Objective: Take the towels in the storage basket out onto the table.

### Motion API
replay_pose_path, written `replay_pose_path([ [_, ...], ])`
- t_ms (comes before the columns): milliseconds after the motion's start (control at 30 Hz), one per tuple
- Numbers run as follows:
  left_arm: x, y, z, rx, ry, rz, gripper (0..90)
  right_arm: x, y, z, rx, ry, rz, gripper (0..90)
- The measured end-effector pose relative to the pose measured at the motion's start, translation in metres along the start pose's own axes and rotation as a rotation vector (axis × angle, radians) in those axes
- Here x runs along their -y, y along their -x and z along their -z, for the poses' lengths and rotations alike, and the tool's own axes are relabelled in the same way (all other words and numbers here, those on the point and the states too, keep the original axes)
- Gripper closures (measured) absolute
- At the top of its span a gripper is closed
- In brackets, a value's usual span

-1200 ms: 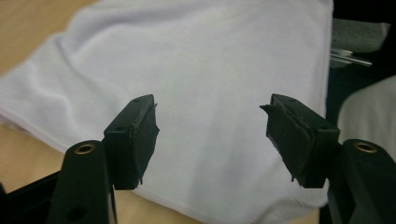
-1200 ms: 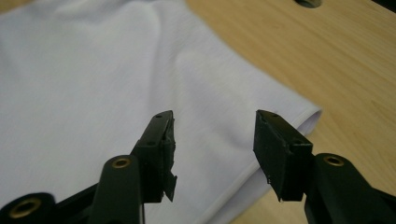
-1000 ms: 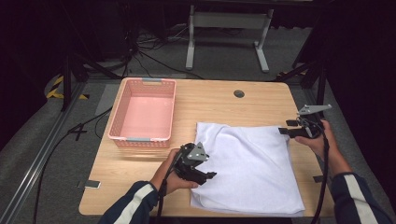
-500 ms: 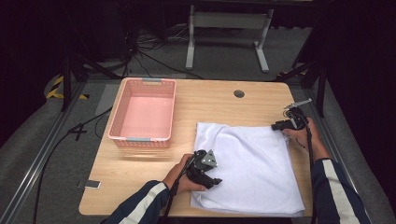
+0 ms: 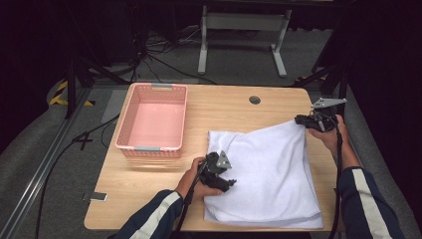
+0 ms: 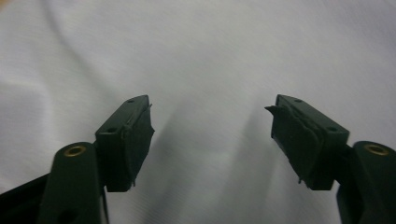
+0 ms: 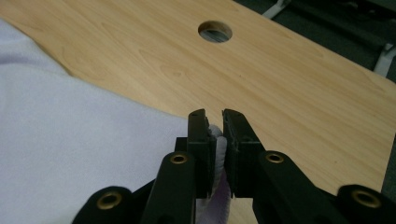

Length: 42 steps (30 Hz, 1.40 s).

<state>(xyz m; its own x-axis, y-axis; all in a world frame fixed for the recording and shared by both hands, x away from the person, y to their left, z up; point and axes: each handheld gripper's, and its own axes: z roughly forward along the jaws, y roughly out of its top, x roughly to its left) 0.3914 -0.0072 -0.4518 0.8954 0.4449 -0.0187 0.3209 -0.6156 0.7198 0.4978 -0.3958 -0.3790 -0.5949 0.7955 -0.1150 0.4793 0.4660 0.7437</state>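
A white cloth (image 5: 268,169) lies folded on the right half of the wooden table (image 5: 234,109). My right gripper (image 5: 300,120) is at the cloth's far right corner. In the right gripper view its jaws (image 7: 214,114) have just been closing and now pinch that corner of the cloth (image 7: 70,130), which is raised slightly. My left gripper (image 5: 226,181) rests over the cloth's near left part. Its jaws (image 6: 210,105) have just been opening and stand wide apart, with the cloth (image 6: 210,46) lying beneath them and nothing gripped.
A pink plastic basket (image 5: 152,148) stands on the table's left half. A round cable hole (image 5: 255,100) sits in the tabletop near the far edge, also ahead of my right gripper as the hole (image 7: 215,31). Dark floor, cables and a metal stand lie beyond the table.
My right gripper moved inward to the cloth's far right corner and closed on it, lifting that corner. My left gripper shifted slightly right and down onto the cloth, its jaws wider.
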Motion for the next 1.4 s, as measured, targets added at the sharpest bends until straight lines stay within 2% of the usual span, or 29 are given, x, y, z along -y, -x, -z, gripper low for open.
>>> replay_pose_path([
  [33,0.0,0.0,0.0,0.0,0.0,0.0,27.0,0.002,0.0,-0.001,-0.01,-0.012,-0.008,81.8],
  [67,-0.01,-0.012,-0.002,-0.04,0.03,0.036,25.6,0.005,0.001,-0.001,-0.01,-0.025,-0.001,81.6],
  [100,-0.01,-0.012,-0.002,-0.04,0.03,0.036,24.7,0.005,0.001,-0.001,-0.01,-0.025,-0.001,81.6],
  [167,-0.02,-0.025,-0.006,-0.119,0.038,0.074,25.1,0.01,0.002,-0.002,-0.01,-0.049,-0.002,81.5],
  [233,-0.027,-0.039,-0.009,-0.143,0.054,0.125,23.9,0.015,0.004,-0.003,-0.014,-0.052,-0.011,81.5],
  [300,-0.034,-0.054,-0.017,-0.199,0.025,0.16,23.0,0.019,0.005,-0.003,-0.017,-0.048,-0.022,81.5],
  [333,-0.036,-0.061,-0.021,-0.211,0.025,0.185,22.6,0.021,0.005,-0.004,-0.019,-0.05,-0.024,81.5],
  [400,-0.039,-0.072,-0.03,-0.267,0.004,0.211,22.8,0.023,0.005,-0.003,-0.014,-0.047,-0.025,81.6],
  [433,-0.04,-0.076,-0.032,-0.274,-0.001,0.212,21.9,0.024,0.006,-0.002,-0.013,-0.038,-0.029,81.7],
  [467,-0.042,-0.085,-0.036,-0.304,-0.008,0.236,21.2,0.025,0.007,0.0,-0.01,-0.033,-0.03,81.7],
  [500,-0.043,-0.088,-0.037,-0.303,0.003,0.258,20.9,0.028,0.009,0.002,-0.005,-0.032,-0.037,81.8],
  [533,-0.043,-0.088,-0.037,-0.303,0.003,0.258,21.0,0.029,0.01,0.003,0.001,-0.033,-0.037,81.8],
  [600,-0.045,-0.101,-0.039,-0.33,0.009,0.284,21.5,0.031,0.012,0.004,0.009,-0.035,-0.036,81.8],
  [667,-0.046,-0.11,-0.045,-0.355,-0.008,0.329,28.5,0.034,0.015,0.005,0.005,-0.026,-0.05,81.8],
  [700,-0.046,-0.114,-0.047,-0.365,-0.002,0.351,28.3,0.035,0.015,0.005,0.003,-0.021,-0.05,81.8],
  [733,-0.045,-0.119,-0.049,-0.337,0.001,0.366,27.4,0.036,0.015,0.005,0.004,-0.022,-0.05,81.8],
  [767,-0.045,-0.122,-0.053,-0.334,-0.01,0.371,29.0,0.037,0.014,0.003,-0.001,-0.021,-0.049,81.8],
  [800,-0.044,-0.123,-0.056,-0.351,-0.03,0.372,28.1,0.038,0.014,0.003,-0.002,-0.023,-0.047,81.8],
  [867,-0.043,-0.127,-0.059,-0.324,-0.017,0.394,26.2,0.038,0.013,0.001,-0.005,-0.025,-0.044,81.7],
  [933,-0.043,-0.13,-0.059,-0.325,-0.021,0.391,24.0,0.039,0.012,0.0,-0.008,-0.024,-0.051,81.7],
  [967,-0.043,-0.13,-0.059,-0.319,-0.022,0.403,23.8,0.04,0.011,0.0,-0.011,-0.025,-0.054,81.6],
  [1033,-0.042,-0.128,-0.058,-0.307,-0.015,0.4,23.4,0.041,0.01,0.0,-0.015,-0.02,-0.06,81.5],
  [1067,-0.042,-0.127,-0.056,-0.29,-0.025,0.392,23.4,0.042,0.01,0.0,-0.01,-0.022,-0.059,81.4],
  [1133,-0.041,-0.125,-0.054,-0.254,-0.015,0.389,26.0,0.045,0.01,0.001,-0.013,-0.022,-0.07,81.3],
  [1200,-0.04,-0.124,-0.054,-0.256,-0.019,0.385,24.9,0.046,0.011,0.001,-0.011,-0.02,-0.072,81.2],
  [1233,-0.038,-0.124,-0.051,-0.233,-0.013,0.398,25.5,0.048,0.011,0.002,-0.015,-0.014,-0.081,81.2],
  [1400,-0.033,-0.124,-0.048,-0.267,-0.021,0.366,28.4,0.048,0.01,0.003,-0.02,-0.017,-0.083,81.0],
])
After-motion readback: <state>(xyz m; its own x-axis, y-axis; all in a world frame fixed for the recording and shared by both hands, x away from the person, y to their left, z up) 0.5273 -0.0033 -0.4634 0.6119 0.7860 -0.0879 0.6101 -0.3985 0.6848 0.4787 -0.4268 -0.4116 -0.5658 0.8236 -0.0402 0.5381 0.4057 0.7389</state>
